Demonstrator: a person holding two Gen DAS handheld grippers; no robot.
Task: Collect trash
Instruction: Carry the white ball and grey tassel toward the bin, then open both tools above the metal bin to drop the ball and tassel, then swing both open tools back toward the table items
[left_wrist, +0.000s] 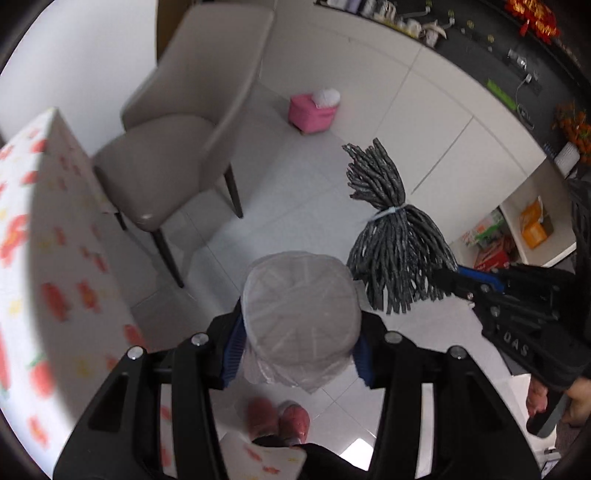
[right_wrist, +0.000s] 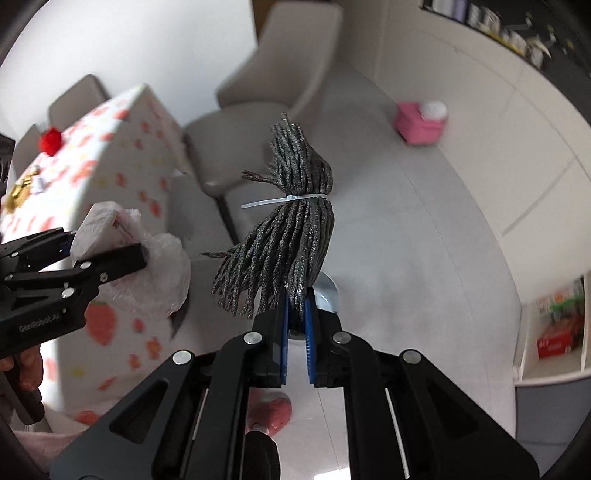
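Holding trash in both grippers

Left gripper (left_wrist: 299, 354) jaws clench a plastic-wrapped bundle (left_wrist: 301, 325) above the floor; right gripper (right_wrist: 296, 332) jaws pinch a grey cord tassel (right_wrist: 291, 229). Farther off, a pink bin (left_wrist: 312, 110) stands beyond the chair (left_wrist: 177, 147).

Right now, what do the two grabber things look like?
Each hand-held gripper is black, with angular arms, round silver bolts and ribbed blue pads on its fingers. The left hand-held gripper has white lettering on its side; the right hand-held gripper has pale raised letters.
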